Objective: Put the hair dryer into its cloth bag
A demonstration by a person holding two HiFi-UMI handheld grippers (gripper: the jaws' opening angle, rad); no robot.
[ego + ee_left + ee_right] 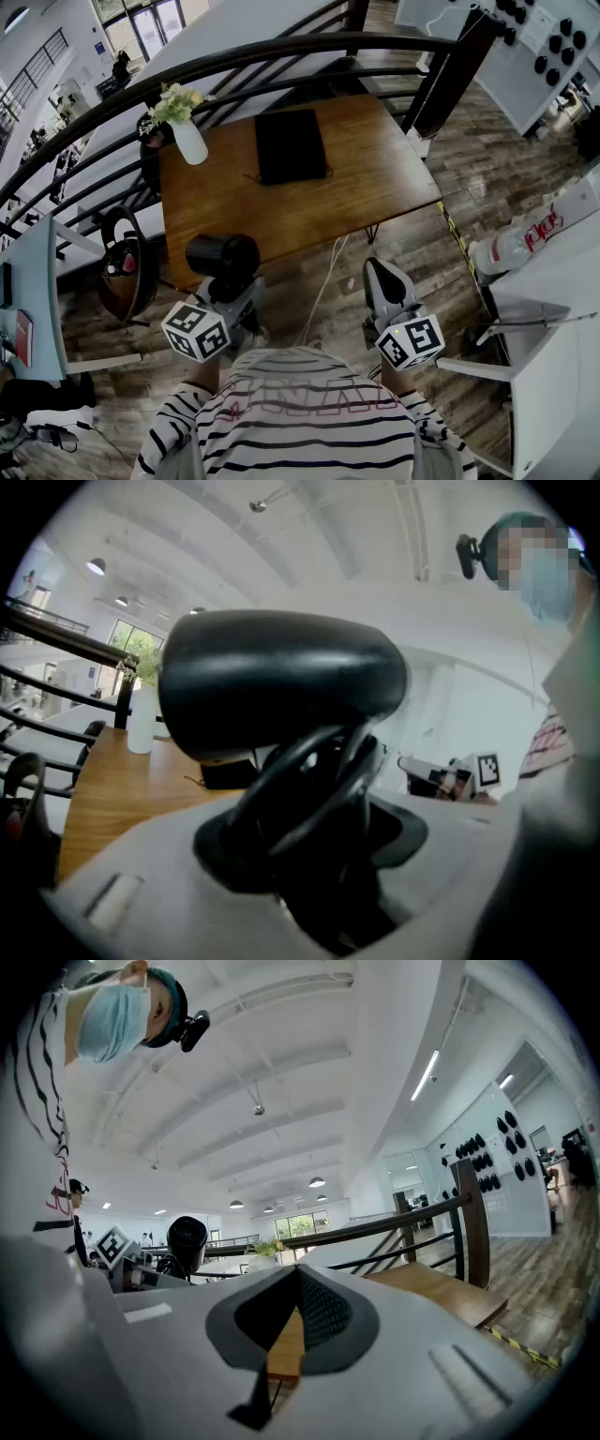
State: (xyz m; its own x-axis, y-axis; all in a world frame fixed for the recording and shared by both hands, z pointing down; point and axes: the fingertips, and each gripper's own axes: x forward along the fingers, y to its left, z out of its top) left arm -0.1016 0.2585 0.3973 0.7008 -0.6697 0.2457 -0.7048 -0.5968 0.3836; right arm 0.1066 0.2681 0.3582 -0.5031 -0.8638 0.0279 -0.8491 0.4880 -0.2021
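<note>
Head view: the left gripper (230, 286) holds a glossy black, barrel-shaped dryer (222, 255) over the plank floor, short of the wooden table (375, 187). The flat, matte black bag (291, 145) lies on that table. The right gripper (378, 267) is closed and empty. Pink print on the striped shirt (309, 422) is unreadable.

Left gripper view: the jaws clamp the dryer's handle and looped cord (309, 780).

Right gripper view: the ribbed pads (323, 1312) meet at the tips.
</note>
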